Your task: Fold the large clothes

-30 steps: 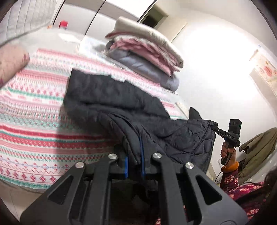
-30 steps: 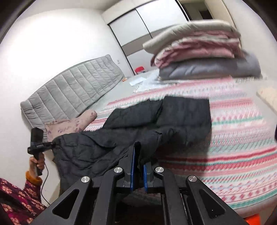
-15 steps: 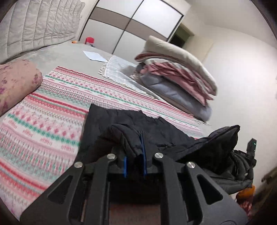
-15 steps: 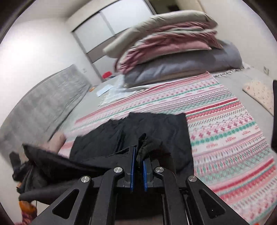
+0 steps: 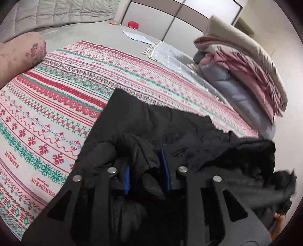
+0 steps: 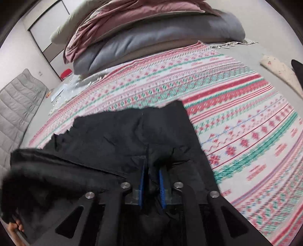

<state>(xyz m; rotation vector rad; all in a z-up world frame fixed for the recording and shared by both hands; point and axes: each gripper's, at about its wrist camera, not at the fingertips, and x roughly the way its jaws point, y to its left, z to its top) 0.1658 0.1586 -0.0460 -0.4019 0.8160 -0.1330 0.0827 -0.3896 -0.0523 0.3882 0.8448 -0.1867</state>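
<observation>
A large black quilted jacket [image 5: 162, 124] lies folded over on the patterned red, green and white bedspread [image 5: 56, 106]. It also shows in the right wrist view [image 6: 121, 132]. My left gripper [image 5: 145, 170] has its jaws parted, with a loose fold of the jacket lying between the blue pads. My right gripper [image 6: 151, 181] also has its jaws parted, with jacket fabric between them. Both grippers sit low over the near edge of the jacket.
A stack of folded quilts [image 5: 246, 62] sits at the far right of the bed, shown close in the right wrist view [image 6: 151, 32]. A pink pillow [image 5: 17, 54] lies at the left. A grey padded headboard [image 6: 17, 106] and white wardrobe doors [image 5: 189, 13] stand behind.
Both grippers carried the jacket's near half forward over the far half and lowered it onto the bed. Their jaws, shut on the fabric before, have parted.
</observation>
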